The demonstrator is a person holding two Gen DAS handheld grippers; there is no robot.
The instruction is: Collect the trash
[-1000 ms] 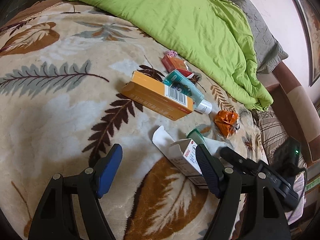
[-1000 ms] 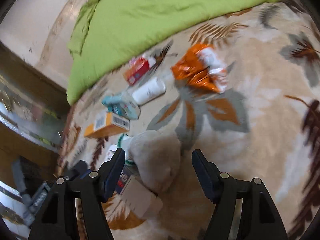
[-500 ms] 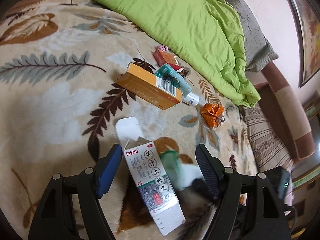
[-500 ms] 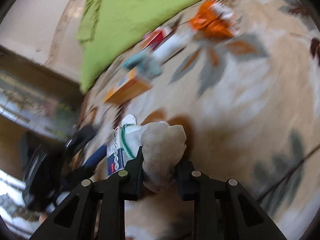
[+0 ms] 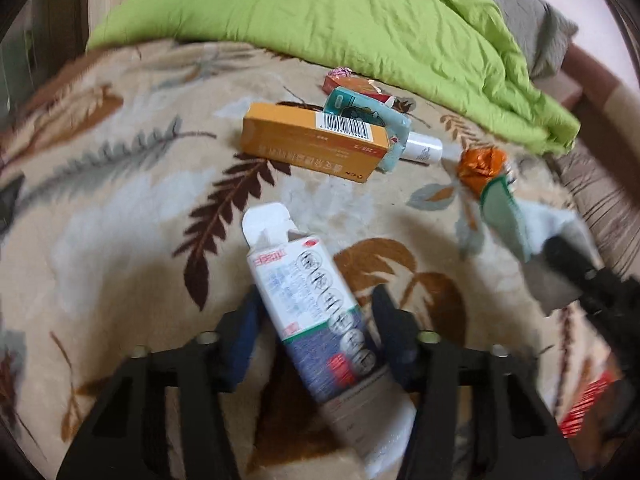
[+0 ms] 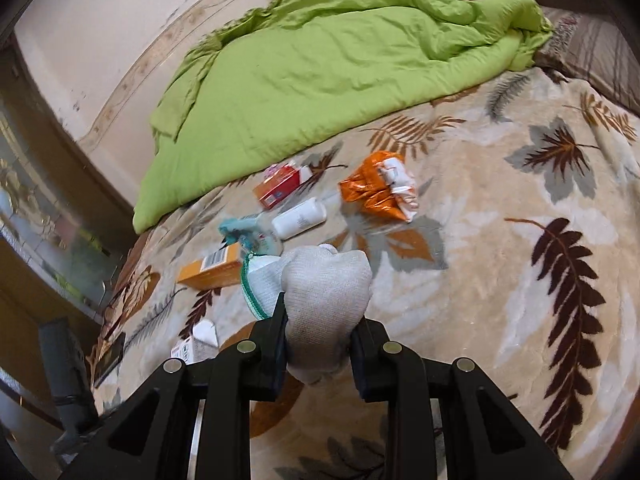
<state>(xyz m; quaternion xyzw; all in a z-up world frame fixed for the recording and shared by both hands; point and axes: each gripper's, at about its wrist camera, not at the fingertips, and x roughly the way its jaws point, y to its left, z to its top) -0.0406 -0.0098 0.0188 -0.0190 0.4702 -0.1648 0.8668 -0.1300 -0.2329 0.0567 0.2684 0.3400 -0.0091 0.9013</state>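
Note:
A white medicine box (image 5: 312,300) with an open top flap lies tilted on the leaf-print blanket (image 5: 120,220). My left gripper (image 5: 320,316) straddles it, jaws closing, pads against its sides. My right gripper (image 6: 318,320) is shut on a grey-white sock (image 6: 324,288) with green trim and holds it above the blanket. In the left wrist view that sock (image 5: 516,228) hangs at the right from the right gripper (image 5: 576,272). In the right wrist view the white box (image 6: 196,344) shows low on the left.
Beyond lie an orange box (image 5: 316,142), a teal packet (image 5: 360,114), a white bottle (image 5: 422,148), a crumpled orange wrapper (image 5: 480,166) and a red packet (image 5: 352,86). A green quilt (image 5: 360,20) covers the far side of the bed. A wall (image 6: 100,20) runs behind.
My left gripper moved over the white box and narrowed its jaws around it. My right gripper shut on the sock and lifted it off the blanket.

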